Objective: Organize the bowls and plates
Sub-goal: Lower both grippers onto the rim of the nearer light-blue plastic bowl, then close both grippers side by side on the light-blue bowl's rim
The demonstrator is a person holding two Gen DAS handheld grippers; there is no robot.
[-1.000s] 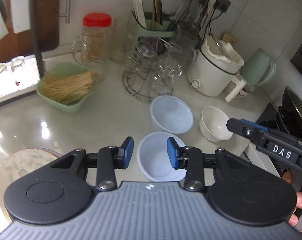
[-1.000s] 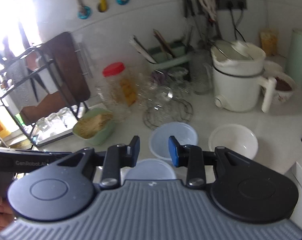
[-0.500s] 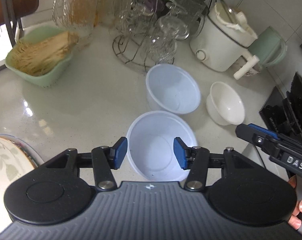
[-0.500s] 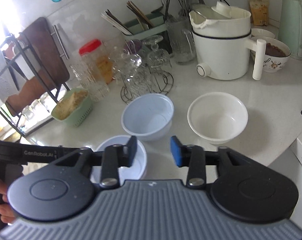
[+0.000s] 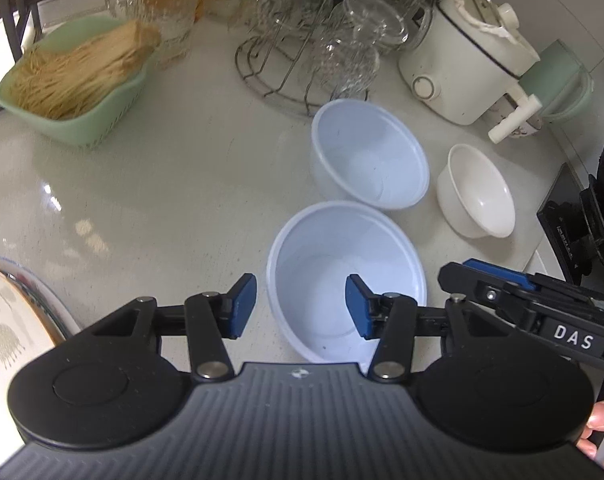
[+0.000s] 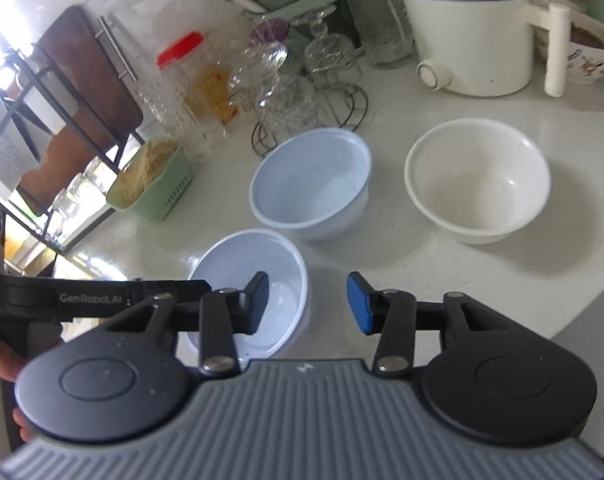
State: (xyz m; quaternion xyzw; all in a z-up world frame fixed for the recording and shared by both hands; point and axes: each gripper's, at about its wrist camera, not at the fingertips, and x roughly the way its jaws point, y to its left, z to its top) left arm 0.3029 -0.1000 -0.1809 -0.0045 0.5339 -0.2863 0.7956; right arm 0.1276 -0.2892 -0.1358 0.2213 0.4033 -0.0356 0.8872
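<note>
Left claw [image 5: 301, 306] hovers over the near bowl [image 5: 346, 280], jaws closing yet gripping nothing; the bowl's left rim passes between the pads (one pad outside the wall, one above the hollow), neither touching it. Right claw [image 6: 308, 304] hangs just right of the same bowl, jaws closing, empty, with bare counter [image 6: 442, 264] between its pads.

Near bowl: pale blue, round, thin-walled, empty. A second blue bowl [image 5: 369, 160] stands just behind it, close to touching. A white bowl [image 5: 477, 194] sits to their right, apart. A patterned plate [image 5: 6, 312] shows at the left edge.

Counter: pale speckled stone, glossy. Behind stand a wire glass rack [image 5: 314, 48], a green basket [image 5: 74, 80] and a white cooker [image 5: 462, 60].
</note>
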